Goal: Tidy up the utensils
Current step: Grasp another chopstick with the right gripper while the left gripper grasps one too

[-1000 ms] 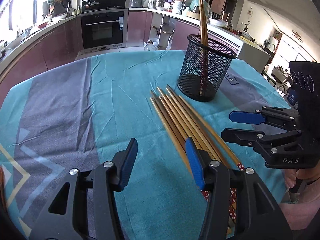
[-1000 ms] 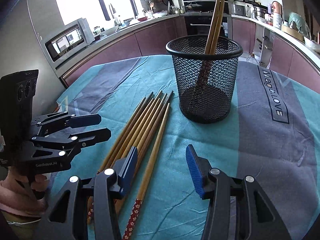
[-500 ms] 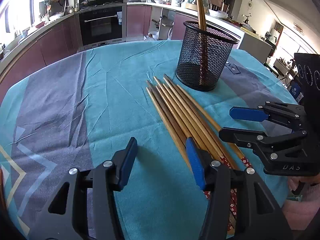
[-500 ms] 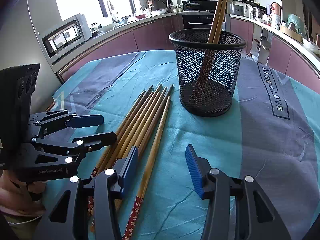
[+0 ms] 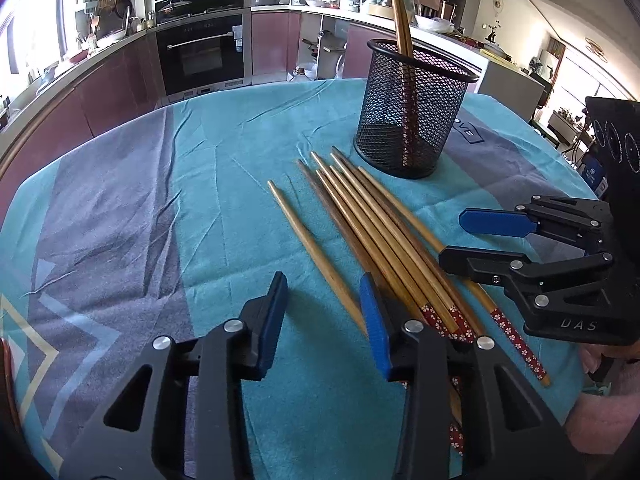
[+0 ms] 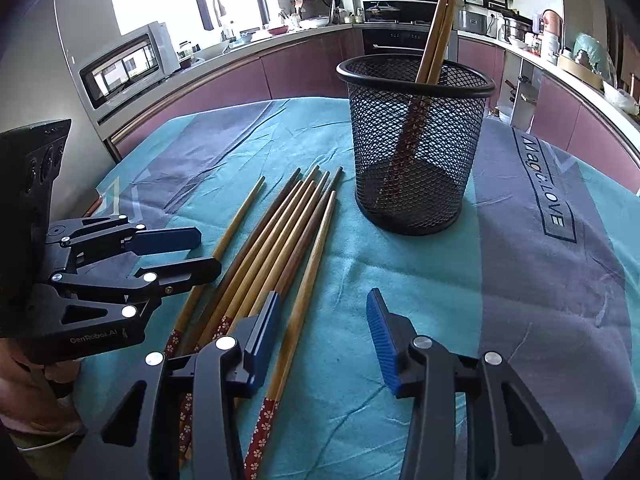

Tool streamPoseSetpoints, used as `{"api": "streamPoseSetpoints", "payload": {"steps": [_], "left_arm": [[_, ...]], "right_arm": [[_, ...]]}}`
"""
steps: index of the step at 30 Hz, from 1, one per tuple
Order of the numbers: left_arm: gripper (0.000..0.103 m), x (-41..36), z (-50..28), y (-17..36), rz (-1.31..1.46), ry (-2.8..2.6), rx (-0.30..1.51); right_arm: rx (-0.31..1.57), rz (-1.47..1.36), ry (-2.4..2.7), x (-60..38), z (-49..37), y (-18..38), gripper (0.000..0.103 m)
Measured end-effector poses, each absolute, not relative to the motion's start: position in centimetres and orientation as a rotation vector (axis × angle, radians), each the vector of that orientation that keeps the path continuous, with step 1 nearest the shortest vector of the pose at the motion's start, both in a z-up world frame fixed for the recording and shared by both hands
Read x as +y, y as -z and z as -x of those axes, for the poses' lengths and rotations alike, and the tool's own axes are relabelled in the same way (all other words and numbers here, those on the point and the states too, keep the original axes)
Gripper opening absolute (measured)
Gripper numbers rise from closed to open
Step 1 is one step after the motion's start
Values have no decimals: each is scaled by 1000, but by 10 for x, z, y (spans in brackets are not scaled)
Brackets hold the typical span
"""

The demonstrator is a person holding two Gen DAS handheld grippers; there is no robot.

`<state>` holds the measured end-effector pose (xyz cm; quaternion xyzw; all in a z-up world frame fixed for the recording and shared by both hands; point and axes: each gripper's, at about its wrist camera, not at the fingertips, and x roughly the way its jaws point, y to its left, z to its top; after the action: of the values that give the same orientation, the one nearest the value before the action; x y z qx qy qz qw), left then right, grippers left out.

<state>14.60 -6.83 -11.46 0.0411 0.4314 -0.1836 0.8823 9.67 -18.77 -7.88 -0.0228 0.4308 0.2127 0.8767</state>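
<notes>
- A black mesh cup (image 5: 414,120) stands upright on the teal tablecloth (image 5: 224,152), toward the table's far edge; two chopsticks (image 6: 436,28) lean inside it, patterned ends down.
- A bundle of loose chopsticks (image 5: 372,220) lies flat just in front of the cup, one chopstick (image 5: 312,252) split off beside it.
- The left gripper (image 5: 324,316) has just been closing; nothing sits between its jaws.
- The right gripper (image 6: 324,332) has also been closing, with a chopstick between its jaws, ungripped.

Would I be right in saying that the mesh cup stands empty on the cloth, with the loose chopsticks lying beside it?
Not quite: the mesh cup is not empty. The right wrist view shows two chopsticks standing in it, leaning on its rim. It does stand on the cloth, with the loose chopsticks lying beside it.
</notes>
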Motion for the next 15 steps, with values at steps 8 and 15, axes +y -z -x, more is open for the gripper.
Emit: {"api": "streamPoseSetpoints", "payload": {"steps": [8,15], "left_arm": [[19,-63,-146,116,-93,389,899],[22,-58,-151,115,-68,363,907]], "right_arm": [[899,77,-425,-188,-98,79,32],[901,104,-407,-181,-103,80,27]]}}
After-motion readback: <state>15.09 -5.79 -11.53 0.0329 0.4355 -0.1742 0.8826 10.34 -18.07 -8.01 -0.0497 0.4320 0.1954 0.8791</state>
